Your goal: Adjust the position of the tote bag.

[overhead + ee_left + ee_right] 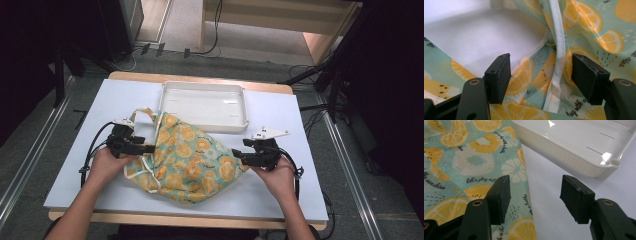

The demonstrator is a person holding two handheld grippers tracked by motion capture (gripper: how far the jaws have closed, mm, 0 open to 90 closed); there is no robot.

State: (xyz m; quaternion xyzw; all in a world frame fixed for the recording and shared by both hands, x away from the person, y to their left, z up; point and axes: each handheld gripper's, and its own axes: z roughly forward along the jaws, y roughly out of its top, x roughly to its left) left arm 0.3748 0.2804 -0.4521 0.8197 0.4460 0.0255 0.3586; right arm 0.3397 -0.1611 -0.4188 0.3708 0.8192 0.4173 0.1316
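A white tabletop (pixel 75 150) carries a crumpled cloth (pixel 192 160), pale green with orange slices and white piping, lying near its middle. Just behind the cloth sits a shallow white tray (pixel 205 102), its near wall touching or almost touching the fabric. At the cloth's left edge, the left hand-held gripper (pixel 150 148) has its jaws spread, with fabric and piping between them. At the cloth's right corner, the right hand-held gripper (pixel 236 157) is likewise spread, one jaw over the cloth's edge.
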